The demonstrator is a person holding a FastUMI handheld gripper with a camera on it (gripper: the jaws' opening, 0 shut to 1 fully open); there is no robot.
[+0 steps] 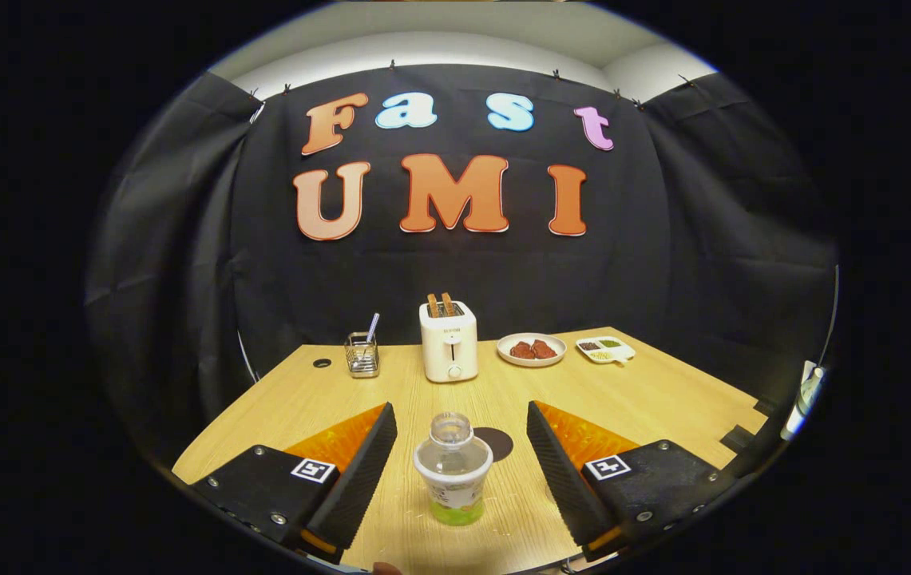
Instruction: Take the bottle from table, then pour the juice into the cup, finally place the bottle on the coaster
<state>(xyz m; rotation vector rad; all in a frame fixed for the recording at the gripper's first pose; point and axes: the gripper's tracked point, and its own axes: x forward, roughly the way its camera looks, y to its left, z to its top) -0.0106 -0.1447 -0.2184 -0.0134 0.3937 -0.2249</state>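
I am holding my gripper (461, 467) low at the bottom centre of the frame, fingers spread wide, one finger (359, 471) at lower left and the other at lower right, neither touching anything. Standing upright between them is the bottle (453, 469), clear, uncapped at the neck, with a band of green low down; there is open table on both sides of it, so I am not gripping it. I judge this to be the first step, taking the bottle, with the approach made and the closing not yet begun.

Just beyond the bottle, a little right of centre, a dark round disc is peeking out from behind it, which I take to be the coaster (498, 442) (partly hidden, so I am not certain). I cannot make out a cup for the pour.

The next move, as I judge it, calls for closing evenly on the bottle's body, firmly enough to lift but gently, since the mouth is open and thin plastic may give.

Further back on the wooden table (663, 391), across the middle of the frame, are standing a wire holder (362, 354) at left, a toaster (449, 341) at centre, a plate (532, 350) right of it, and a small divided dish (605, 349) beyond that.
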